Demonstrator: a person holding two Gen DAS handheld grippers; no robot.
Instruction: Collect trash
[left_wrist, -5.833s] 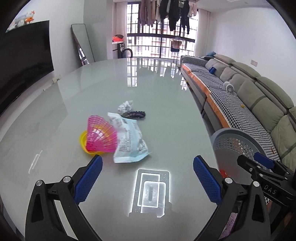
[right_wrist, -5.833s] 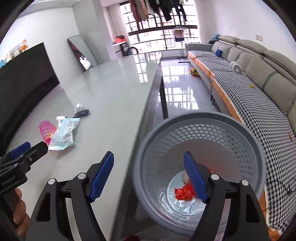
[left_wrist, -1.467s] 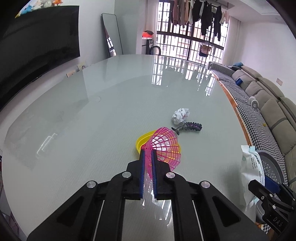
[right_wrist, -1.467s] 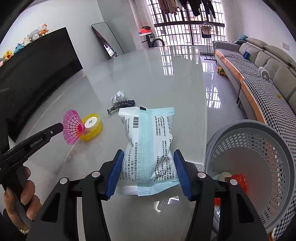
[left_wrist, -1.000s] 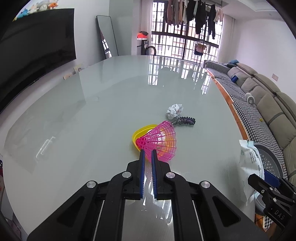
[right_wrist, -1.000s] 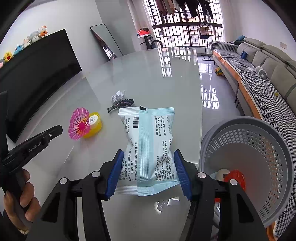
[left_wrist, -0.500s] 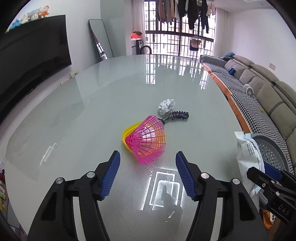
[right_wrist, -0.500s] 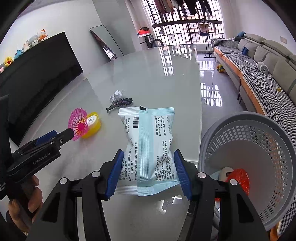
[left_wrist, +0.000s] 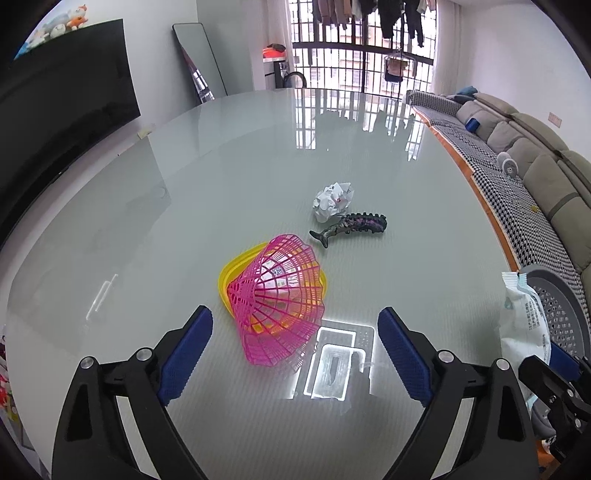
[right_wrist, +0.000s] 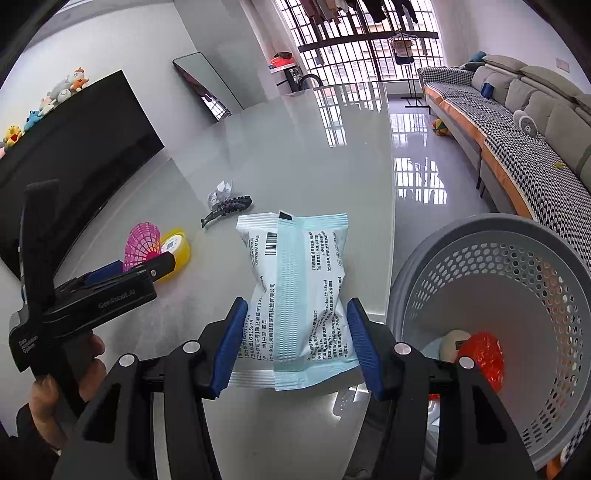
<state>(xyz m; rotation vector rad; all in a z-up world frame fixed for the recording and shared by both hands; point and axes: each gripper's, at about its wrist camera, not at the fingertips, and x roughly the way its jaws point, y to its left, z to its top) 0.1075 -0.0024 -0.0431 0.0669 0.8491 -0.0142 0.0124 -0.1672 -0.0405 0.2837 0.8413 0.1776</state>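
Note:
My right gripper (right_wrist: 295, 343) is shut on a white and pale-blue plastic packet (right_wrist: 295, 291), held above the table edge beside the grey perforated bin (right_wrist: 517, 369). My left gripper (left_wrist: 295, 354) has its jaws opening, wide apart just short of a pink mesh cone (left_wrist: 280, 302) that lies on the table against a yellow tape roll (left_wrist: 231, 275). No pad touches the cone. Further off lie a crumpled white paper ball (left_wrist: 332, 201) and a dark toothed hair clip (left_wrist: 351, 227). The packet (left_wrist: 524, 321) also shows at the left wrist view's right edge.
The glossy grey table (left_wrist: 221, 166) runs far ahead. The bin holds a red wrapper (right_wrist: 484, 354) and a pale round item (right_wrist: 456, 341). A sofa (right_wrist: 524, 122) lines the right wall, a black TV (right_wrist: 74, 147) the left. A hand (right_wrist: 66, 373) grips the left tool.
The left gripper, shut on the pink cone's tip a second ago, has let go and spread wide; the cone now lies on the table. The right gripper keeps its hold on the packet.

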